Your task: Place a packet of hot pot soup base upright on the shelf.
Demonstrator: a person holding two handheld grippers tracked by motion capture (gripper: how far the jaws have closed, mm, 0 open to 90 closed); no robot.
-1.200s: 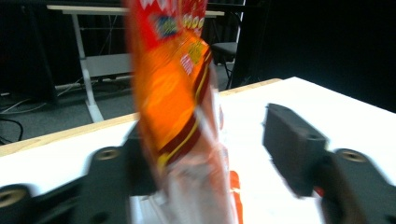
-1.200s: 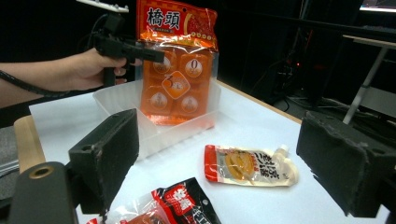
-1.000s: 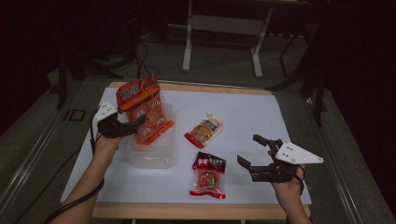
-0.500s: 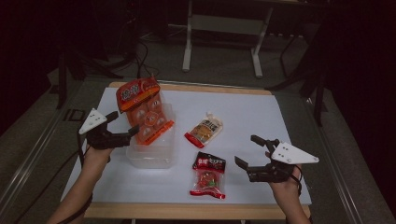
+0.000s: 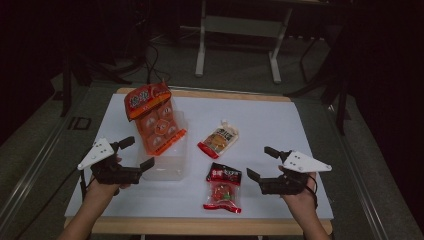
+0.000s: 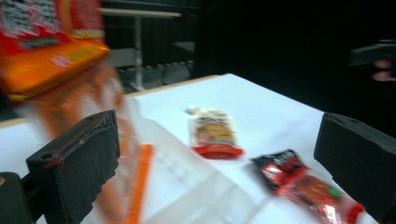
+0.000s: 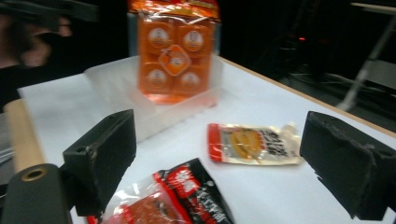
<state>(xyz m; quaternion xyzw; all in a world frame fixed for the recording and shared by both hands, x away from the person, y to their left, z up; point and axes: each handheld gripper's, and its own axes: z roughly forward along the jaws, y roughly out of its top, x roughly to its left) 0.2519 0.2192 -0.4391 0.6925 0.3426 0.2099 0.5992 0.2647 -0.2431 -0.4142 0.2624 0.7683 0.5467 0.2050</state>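
Toward the table's left edge, the orange snack pack [image 5: 154, 121] stands in the clear bin [image 5: 165, 155]; left claw [image 5: 137, 156] spread, empty beside it. Right claw [image 5: 261, 162] spread; next, the red packet [image 5: 223, 187] needs grasping.

— What sort of place is this, a kitchen?

— No, more a lab or studio set up for recording. The room is dark all round, and light falls on one table [image 5: 280, 117] with a white top and wooden edge.

— Anything else?

— Bare grey floor [image 5: 240, 75], a metal frame [image 5: 237, 30] at twelve o'clock, cables [image 5: 150, 65] trailing at eleven, dark stands at ten and two. No home furniture in sight.
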